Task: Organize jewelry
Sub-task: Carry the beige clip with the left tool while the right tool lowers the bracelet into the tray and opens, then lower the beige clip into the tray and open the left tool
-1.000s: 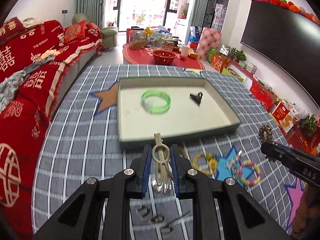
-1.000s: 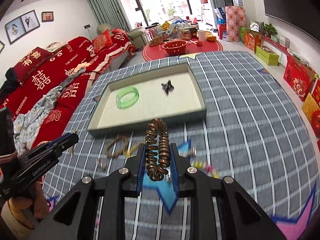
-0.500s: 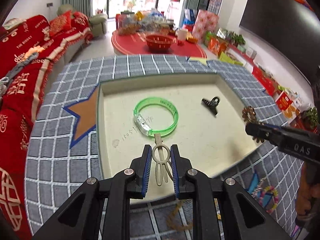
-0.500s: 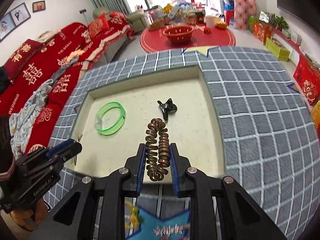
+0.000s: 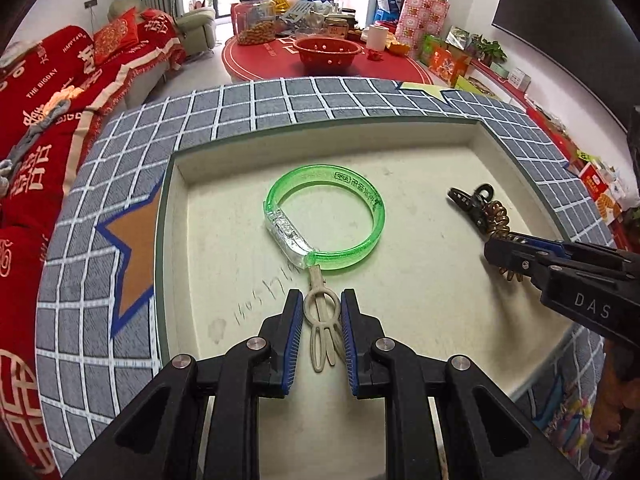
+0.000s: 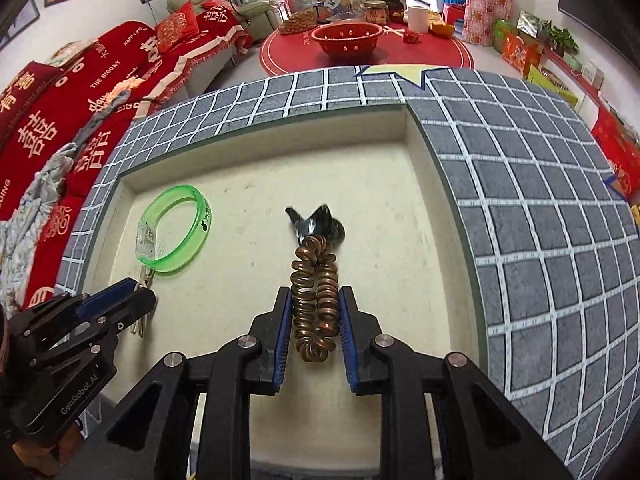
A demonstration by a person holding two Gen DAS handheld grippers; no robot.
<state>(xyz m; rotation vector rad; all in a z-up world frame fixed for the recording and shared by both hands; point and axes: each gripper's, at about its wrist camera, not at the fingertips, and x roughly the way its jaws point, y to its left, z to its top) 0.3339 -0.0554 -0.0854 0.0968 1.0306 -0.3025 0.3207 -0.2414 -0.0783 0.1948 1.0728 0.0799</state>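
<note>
My left tongs [image 5: 319, 322] are over the tray [image 5: 516, 152]. The beige hairpin [image 5: 321, 320] sits between their blue pads, though I see a slight gap on each side, so I cannot tell whether they grip it. Its tip touches the green bangle [image 5: 325, 220] lying on the tray floor. My right tongs [image 6: 313, 320] are closed on the coiled bronze hair tie [image 6: 314, 292], whose far end reaches the black hair clip [image 6: 316, 222] in the tray.

A cream tray [image 5: 420, 320] sits on a grey white-checked cloth [image 5: 280, 104] with orange and yellow stars; bangle [image 5: 324, 216] clear green, clip [image 6: 316, 222] black, coil [image 6: 314, 292] coppery brown.
</note>
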